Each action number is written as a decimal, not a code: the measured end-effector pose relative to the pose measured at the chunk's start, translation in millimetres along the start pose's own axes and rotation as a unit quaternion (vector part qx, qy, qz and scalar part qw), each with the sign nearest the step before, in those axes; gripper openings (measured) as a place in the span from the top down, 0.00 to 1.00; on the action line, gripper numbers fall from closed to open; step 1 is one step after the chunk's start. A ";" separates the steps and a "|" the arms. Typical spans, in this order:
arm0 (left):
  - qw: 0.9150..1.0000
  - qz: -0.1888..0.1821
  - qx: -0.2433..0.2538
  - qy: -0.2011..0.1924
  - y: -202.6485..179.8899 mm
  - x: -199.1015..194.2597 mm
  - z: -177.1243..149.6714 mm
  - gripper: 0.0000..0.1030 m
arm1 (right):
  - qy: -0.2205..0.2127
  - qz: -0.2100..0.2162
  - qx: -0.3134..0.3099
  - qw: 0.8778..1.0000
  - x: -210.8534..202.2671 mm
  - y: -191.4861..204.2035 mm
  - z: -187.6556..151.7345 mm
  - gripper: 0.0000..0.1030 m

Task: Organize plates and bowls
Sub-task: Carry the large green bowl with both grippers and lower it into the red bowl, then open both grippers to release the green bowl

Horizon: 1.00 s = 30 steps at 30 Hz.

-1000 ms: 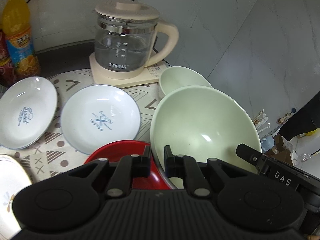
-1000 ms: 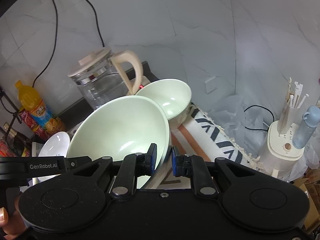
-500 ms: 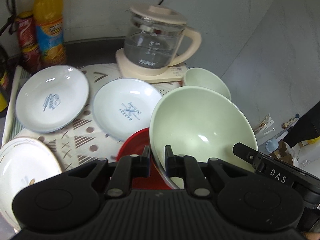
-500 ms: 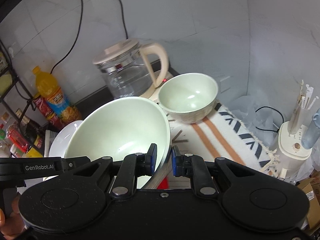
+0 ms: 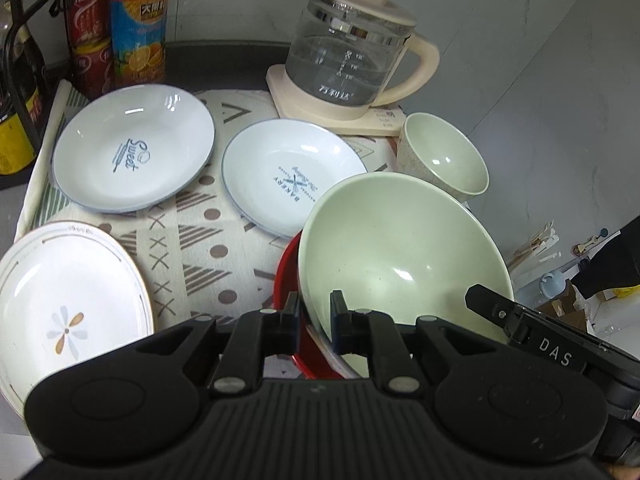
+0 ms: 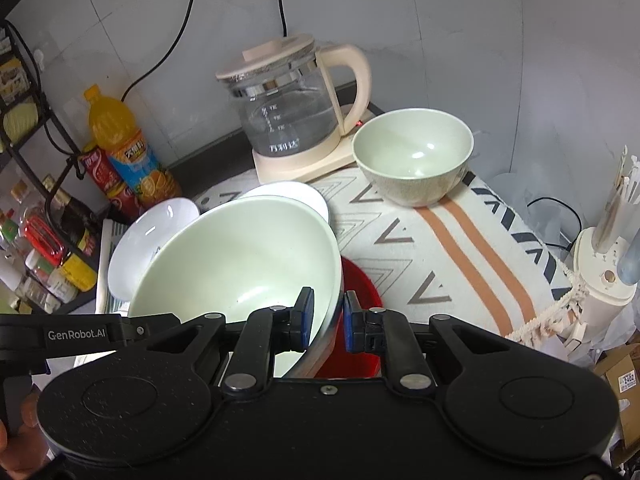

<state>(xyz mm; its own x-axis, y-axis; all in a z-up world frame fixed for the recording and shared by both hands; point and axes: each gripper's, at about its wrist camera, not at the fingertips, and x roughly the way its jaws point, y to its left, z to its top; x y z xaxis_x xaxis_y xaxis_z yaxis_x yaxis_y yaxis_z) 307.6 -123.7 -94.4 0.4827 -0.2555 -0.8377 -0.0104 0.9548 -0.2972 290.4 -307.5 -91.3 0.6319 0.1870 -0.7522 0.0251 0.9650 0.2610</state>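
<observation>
Both grippers hold one large pale green bowl [image 5: 400, 256], lifted and tilted above a red bowl [image 5: 285, 280]. My left gripper [image 5: 315, 312] is shut on its near rim; my right gripper [image 6: 325, 312] is shut on its rim at the other side. The bowl [image 6: 240, 256] and the red bowl [image 6: 360, 280] also show in the right wrist view. A small green bowl [image 5: 444, 160] [image 6: 414, 156] stands by the kettle. Two white plates with blue print [image 5: 132, 156] [image 5: 292, 176] and a flower plate [image 5: 64, 304] lie on the patterned cloth [image 5: 192, 248].
A glass kettle [image 5: 352, 60] [image 6: 292, 100] on a cream base stands at the back. An orange juice bottle [image 5: 138, 20] [image 6: 124, 144] and red cans [image 5: 86, 28] stand back left by a bottle rack [image 6: 36, 208]. A cream holder [image 6: 604, 276] stands at the right.
Both views have tilted down and drawn back from the kettle: more of the plates and cloth shows now. The large green bowl stays gripped at the same place by both grippers.
</observation>
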 end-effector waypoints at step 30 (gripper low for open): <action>0.998 0.014 -0.009 0.058 -0.7 32.2 7.6 0.83 | 0.034 -0.032 0.011 0.999 43.1 -20.4 -1.8 0.92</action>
<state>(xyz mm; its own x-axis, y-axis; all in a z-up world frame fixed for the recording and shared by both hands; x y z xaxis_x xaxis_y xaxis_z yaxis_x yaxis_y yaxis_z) 329.9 -131.4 -117.7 0.3781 -0.2454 -0.8926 -0.0385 0.9592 -0.2800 315.8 -318.8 -130.1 0.5747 0.1376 -0.8067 0.0807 0.9714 0.2232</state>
